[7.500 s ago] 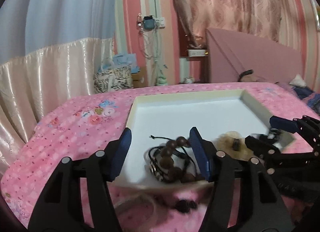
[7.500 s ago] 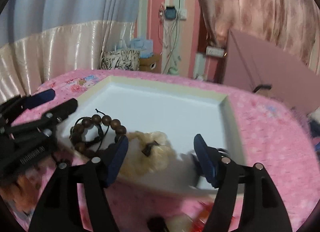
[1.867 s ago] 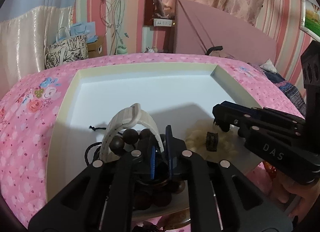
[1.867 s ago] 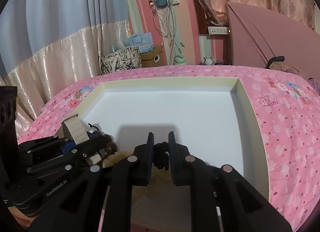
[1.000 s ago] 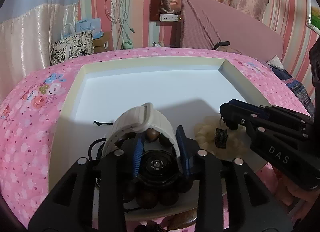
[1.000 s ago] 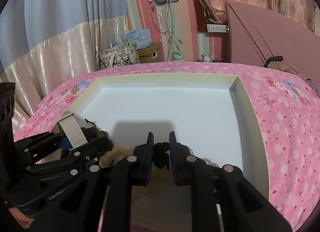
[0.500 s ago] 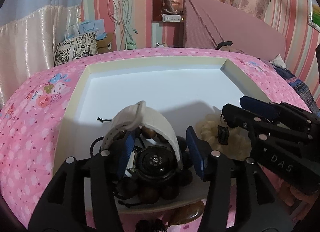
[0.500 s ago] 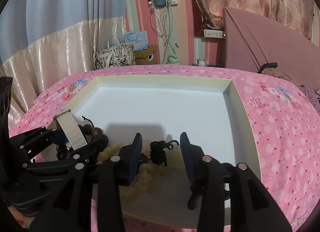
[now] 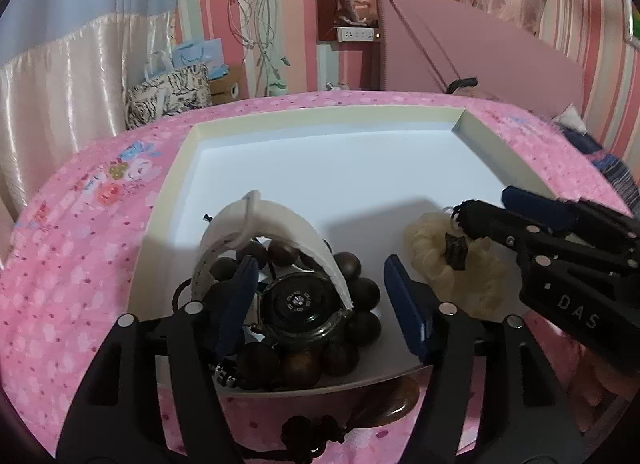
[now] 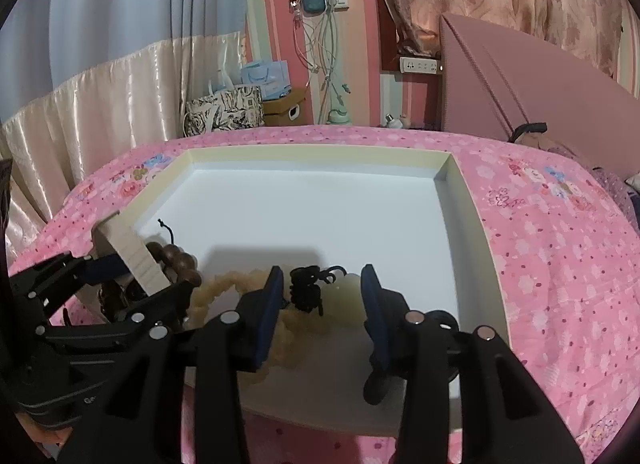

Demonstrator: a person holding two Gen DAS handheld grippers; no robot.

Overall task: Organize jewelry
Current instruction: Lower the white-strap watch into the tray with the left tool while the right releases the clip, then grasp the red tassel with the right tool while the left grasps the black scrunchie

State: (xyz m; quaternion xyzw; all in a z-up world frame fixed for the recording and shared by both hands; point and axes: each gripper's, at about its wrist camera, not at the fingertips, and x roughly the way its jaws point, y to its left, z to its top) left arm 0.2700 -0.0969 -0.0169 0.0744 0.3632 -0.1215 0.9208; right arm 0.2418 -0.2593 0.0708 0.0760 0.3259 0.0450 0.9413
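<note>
white cardboard, cream at the rim: the shallow tray lies on the pink flowered bedspread and fills the middle of both views. in the lower centre of the left wrist view we see our left gripper with its blue-padded fingers spread wide, holding nothing, on either side of a round dark-cased watch with a white strap. the watch lies case-back up on a dark brown wooden bead bracelet, near the tray's front edge, its strap arching up over the beads. to the right of these, in the tray, lies a cream-yellow twisted bracelet with a small dark charm.

in the lower centre of the right wrist view our right gripper is likewise open and empty, its fingers flanking a small black knotted cord that rests on the cream bracelet. at the bottom of the left view, outside the tray on the bedspread, lies a brown glossy piece with a black knot beside it.
</note>
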